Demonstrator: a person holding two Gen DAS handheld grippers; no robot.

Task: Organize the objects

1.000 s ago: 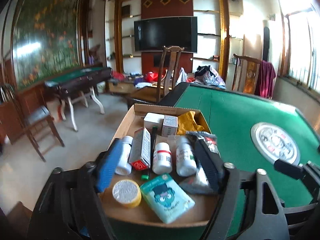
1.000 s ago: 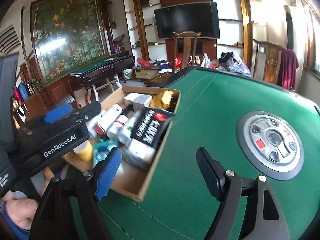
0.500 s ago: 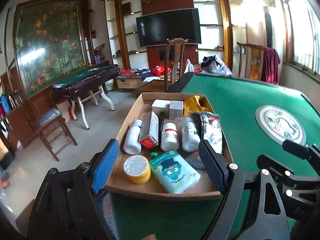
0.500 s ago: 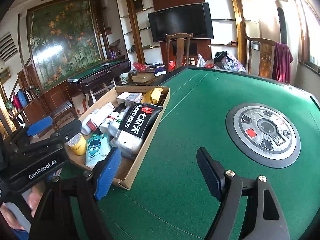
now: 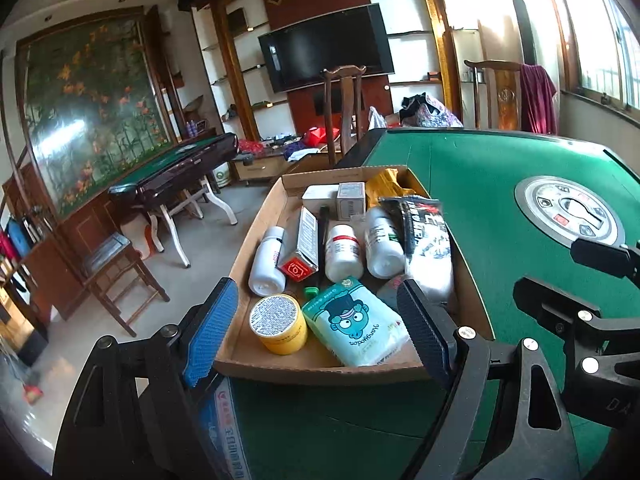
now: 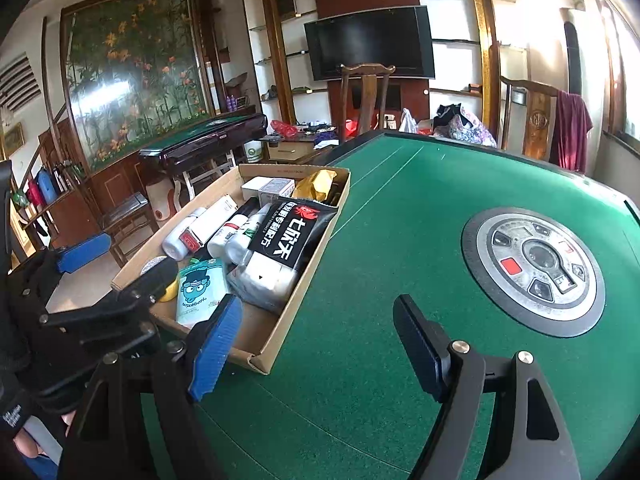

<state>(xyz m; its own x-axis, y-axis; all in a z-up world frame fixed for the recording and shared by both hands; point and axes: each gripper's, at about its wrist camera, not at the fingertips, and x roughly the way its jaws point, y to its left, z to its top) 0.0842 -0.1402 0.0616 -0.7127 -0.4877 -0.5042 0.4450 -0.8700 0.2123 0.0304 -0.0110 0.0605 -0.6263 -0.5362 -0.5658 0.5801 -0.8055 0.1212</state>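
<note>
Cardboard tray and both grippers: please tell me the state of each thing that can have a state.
cardboard tray: open-topped, full, resting on the green table
left gripper: open, empty
right gripper: open, empty, over bare felt
yellow jar: upright, lid on
white bottles: lying down, capped
tissue pack: lying flat, sealed
black pouch: lying on top of other items
television: screen dark

Matt cardboard box (image 5: 256, 236), green felt table (image 5: 480, 184)
</note>
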